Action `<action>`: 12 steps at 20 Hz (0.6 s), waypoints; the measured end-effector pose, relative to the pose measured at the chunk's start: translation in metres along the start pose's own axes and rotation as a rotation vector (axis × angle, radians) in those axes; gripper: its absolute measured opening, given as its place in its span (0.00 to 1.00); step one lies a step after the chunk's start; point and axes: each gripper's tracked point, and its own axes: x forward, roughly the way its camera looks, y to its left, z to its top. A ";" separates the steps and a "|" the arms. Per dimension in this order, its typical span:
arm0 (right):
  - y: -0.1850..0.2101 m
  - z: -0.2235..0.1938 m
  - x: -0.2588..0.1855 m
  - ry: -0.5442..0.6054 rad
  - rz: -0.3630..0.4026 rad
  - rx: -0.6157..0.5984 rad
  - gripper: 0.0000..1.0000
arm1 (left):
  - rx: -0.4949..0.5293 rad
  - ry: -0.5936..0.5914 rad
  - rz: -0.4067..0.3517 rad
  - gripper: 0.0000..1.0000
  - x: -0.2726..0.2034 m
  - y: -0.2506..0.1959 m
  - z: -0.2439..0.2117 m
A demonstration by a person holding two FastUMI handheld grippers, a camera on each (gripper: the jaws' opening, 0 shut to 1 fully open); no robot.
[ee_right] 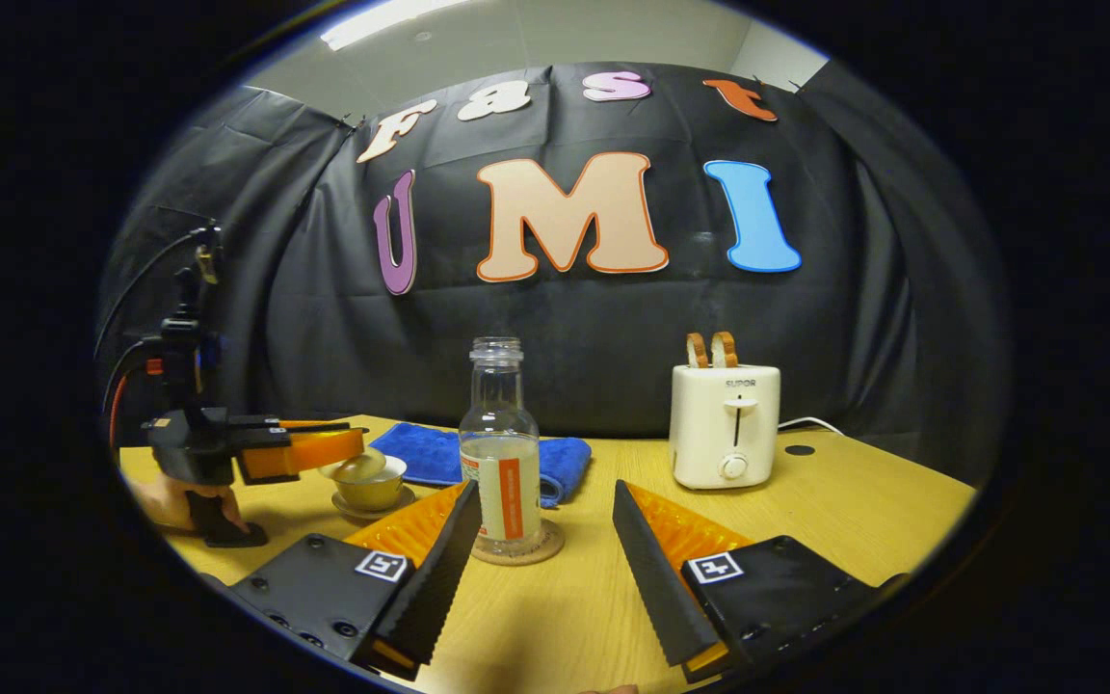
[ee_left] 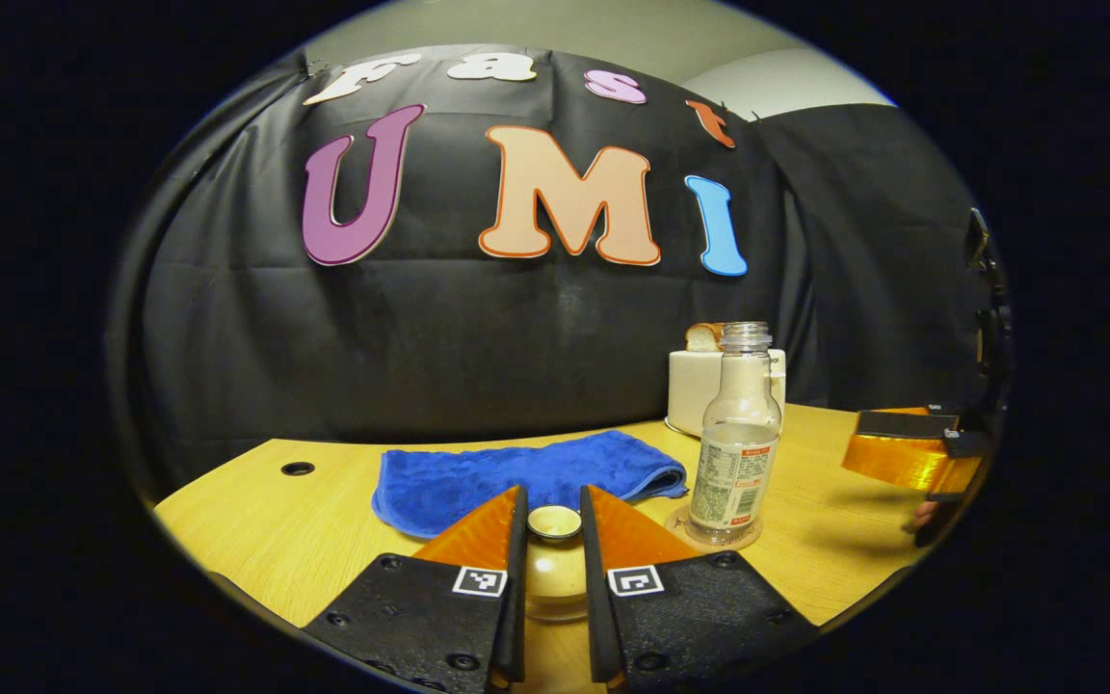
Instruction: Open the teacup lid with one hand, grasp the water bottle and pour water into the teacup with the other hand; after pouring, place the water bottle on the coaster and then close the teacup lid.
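The teacup (ee_right: pixel 374 493) stands on a saucer at the left of the table, its lid (ee_right: pixel 360 469) resting on it. My left gripper (ee_left: pixel 553 503) is shut on the lid's knob (ee_left: pixel 555 522), one finger on each side; the right gripper view has this gripper (ee_right: pixel 343 446) level over the cup. A clear water bottle (ee_right: pixel 502 453), uncapped and part full, stands upright on a round coaster (ee_right: pixel 521 551). My right gripper (ee_right: pixel 545 493) is open just in front of the bottle and touches nothing. The left gripper view has the bottle (ee_left: pixel 736 443) to the right and the right gripper (ee_left: pixel 907 453) beyond it.
A folded blue towel (ee_left: pixel 526 477) lies behind the cup and bottle. A cream toaster (ee_right: pixel 724 424) with bread slices stands at the back right, its cord trailing right. A hand (ee_right: pixel 170 501) holds the left gripper's handle near the table's left edge.
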 end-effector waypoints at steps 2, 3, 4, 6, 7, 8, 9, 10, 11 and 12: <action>-0.007 0.000 -0.007 -0.001 -0.005 0.000 0.93 | -0.001 0.007 0.008 0.25 0.008 0.000 -0.001; -0.010 0.000 -0.010 0.000 -0.006 0.000 0.84 | 0.002 0.017 0.011 0.25 0.010 -0.001 -0.003; -0.012 0.001 -0.011 0.000 -0.005 0.000 0.94 | 0.006 0.029 0.015 0.23 0.011 -0.001 -0.005; -0.014 0.000 -0.013 0.000 -0.008 0.001 0.91 | 0.002 0.022 0.028 0.23 0.008 0.002 -0.004; -0.014 0.000 -0.013 0.000 -0.008 0.001 0.89 | -0.005 0.018 0.045 0.23 0.008 0.006 -0.003; -0.014 0.000 -0.013 0.000 -0.007 0.001 0.93 | -0.006 0.014 0.061 0.24 0.008 0.008 -0.003; -0.014 0.000 -0.013 0.000 -0.007 0.002 0.89 | -0.006 0.016 0.068 0.23 0.008 0.008 -0.003; -0.014 0.000 -0.012 0.000 -0.006 0.002 0.84 | -0.002 0.025 0.071 0.24 0.008 0.007 -0.004; -0.014 0.000 -0.013 -0.001 -0.006 0.002 0.84 | 0.000 0.034 0.069 0.24 0.007 0.006 -0.005; -0.015 0.000 -0.013 0.000 -0.006 0.002 0.84 | 0.001 0.044 0.065 0.24 0.007 0.005 -0.007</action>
